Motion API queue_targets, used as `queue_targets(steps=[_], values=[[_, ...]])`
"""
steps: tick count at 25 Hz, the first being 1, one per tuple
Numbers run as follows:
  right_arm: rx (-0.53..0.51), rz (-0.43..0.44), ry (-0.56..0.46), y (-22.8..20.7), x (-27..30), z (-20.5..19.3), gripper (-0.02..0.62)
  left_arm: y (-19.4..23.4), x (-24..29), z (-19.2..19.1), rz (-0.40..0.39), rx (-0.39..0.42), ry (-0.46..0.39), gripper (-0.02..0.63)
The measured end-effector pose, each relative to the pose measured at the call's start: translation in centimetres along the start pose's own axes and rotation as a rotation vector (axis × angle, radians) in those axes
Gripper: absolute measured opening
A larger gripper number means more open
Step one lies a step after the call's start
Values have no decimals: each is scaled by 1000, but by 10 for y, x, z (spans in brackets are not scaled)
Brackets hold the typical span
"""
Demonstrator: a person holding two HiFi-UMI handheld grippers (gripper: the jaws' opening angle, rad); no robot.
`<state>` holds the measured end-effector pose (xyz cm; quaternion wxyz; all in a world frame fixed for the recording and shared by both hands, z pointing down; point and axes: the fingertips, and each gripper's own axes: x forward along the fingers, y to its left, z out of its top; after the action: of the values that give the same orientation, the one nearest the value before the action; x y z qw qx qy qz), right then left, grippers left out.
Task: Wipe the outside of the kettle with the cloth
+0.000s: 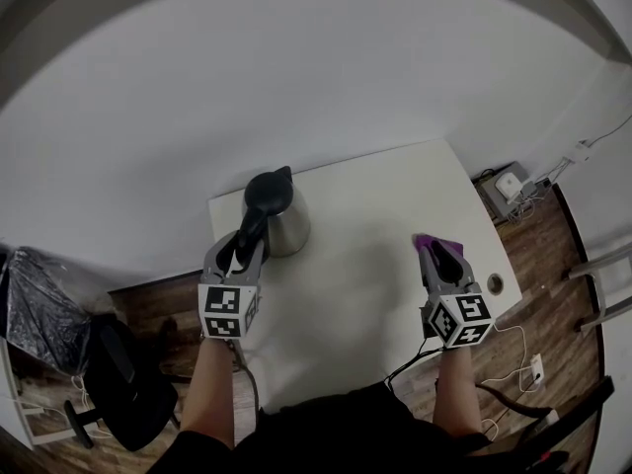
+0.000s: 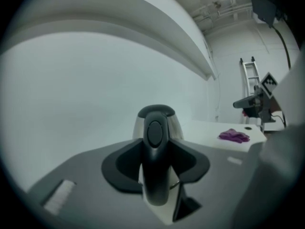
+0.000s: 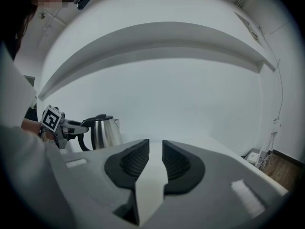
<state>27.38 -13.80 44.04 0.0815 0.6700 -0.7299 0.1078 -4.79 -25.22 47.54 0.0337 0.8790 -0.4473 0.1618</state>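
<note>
Left gripper view has my left tongs (image 2: 156, 163) clamped on the handle (image 2: 155, 132) of the kettle (image 1: 286, 227) at the far left corner of the worktop (image 1: 365, 294), so my right tongs (image 3: 156, 159), parted and empty, should drop onto the purple cloth (image 1: 437, 242) near the right edge and pinch a thick fold.

The white table (image 1: 375, 265) is viewed steeply from above by the head camera, with the left gripper (image 1: 245, 245) and the right gripper (image 1: 434, 255) seen in the lower half. The left gripper view is taken along its jaws, very near the kettle (image 2: 155, 128). The right gripper view is aimed across the table toward the wall (image 3: 167, 89). The kettle is shared by all 3 views.
</note>
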Motion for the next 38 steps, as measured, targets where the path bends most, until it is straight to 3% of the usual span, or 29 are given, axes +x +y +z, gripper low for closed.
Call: queue_targets(steps=[8,10,13,20,26,29,35,38], values=[[-27,-34,25,-6,1,-5,90,-5,-3,-1,-32,-6,-5,164],[-68,-68,83,-18,8,-19,173,-5,-2,-1,-33,-8,-4,164],[-111,-129,202,-47,16,-50,196,-4,-3,-2,-31,-13,-6,164],[-94,-204,487,-99,25,-125,209,-4,-4,-2,-33,-25,-10,166],[0,-190,609,-114,32,-172,209,-5,-7,-3,-31,-30,-9,165],[63,-194,602,-117,33,-183,209,-6,-6,-3,-28,-31,-7,166],[48,-147,591,-115,35,-182,194,-7,-6,-2,-21,-41,-12,166],[22,-102,637,-110,36,-183,131,-7,-6,-2,-21,-42,-11,166]])
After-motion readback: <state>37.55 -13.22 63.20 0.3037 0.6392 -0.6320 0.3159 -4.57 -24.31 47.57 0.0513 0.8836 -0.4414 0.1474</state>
